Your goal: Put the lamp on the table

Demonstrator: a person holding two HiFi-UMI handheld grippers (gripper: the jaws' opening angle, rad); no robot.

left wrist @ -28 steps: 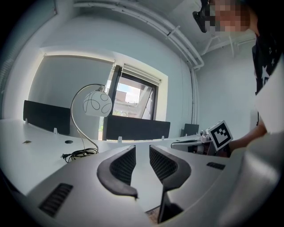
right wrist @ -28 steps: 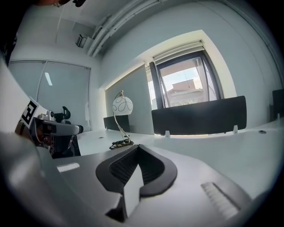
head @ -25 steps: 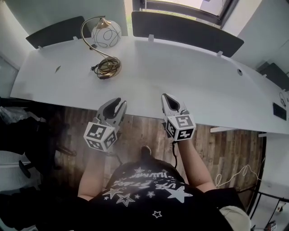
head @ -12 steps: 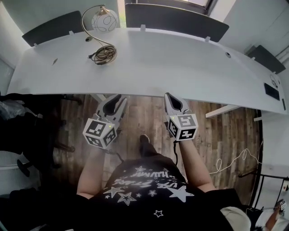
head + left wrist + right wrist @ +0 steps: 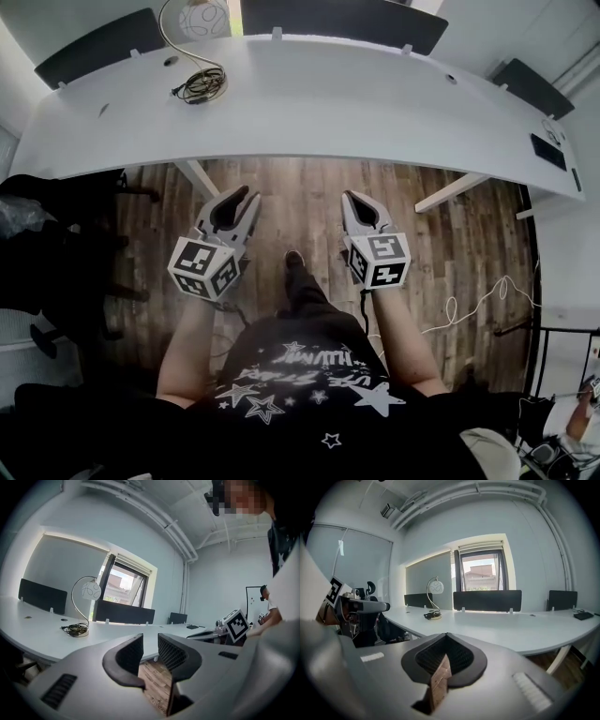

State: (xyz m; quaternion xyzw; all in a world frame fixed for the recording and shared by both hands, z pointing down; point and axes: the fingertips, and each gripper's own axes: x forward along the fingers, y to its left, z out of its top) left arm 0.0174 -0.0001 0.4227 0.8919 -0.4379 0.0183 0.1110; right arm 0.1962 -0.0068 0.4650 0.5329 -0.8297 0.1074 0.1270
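The lamp (image 5: 199, 37), a white globe on a curved gold stem with its cord coiled at the base, stands on the white table (image 5: 375, 103) near the far left edge. It also shows as the lamp (image 5: 84, 609) in the left gripper view and the lamp (image 5: 434, 599) in the right gripper view, far ahead of both. My left gripper (image 5: 236, 202) is open and empty. Beside it my right gripper (image 5: 354, 198) is shut on nothing. Both hang over the floor, well short of the table's near edge.
Dark partition screens (image 5: 333, 17) line the table's far side. A black flat item (image 5: 547, 150) lies at the table's right end. Table legs (image 5: 197, 176) stand under the near edge on wood floor (image 5: 300, 202). A white cable (image 5: 469, 305) trails at the right, a dark chair (image 5: 56, 244) at the left.
The person has backed away from the table: table and lamp have slid up and away in the head view, and both grippers are now over the floor. Jaws unchanged.
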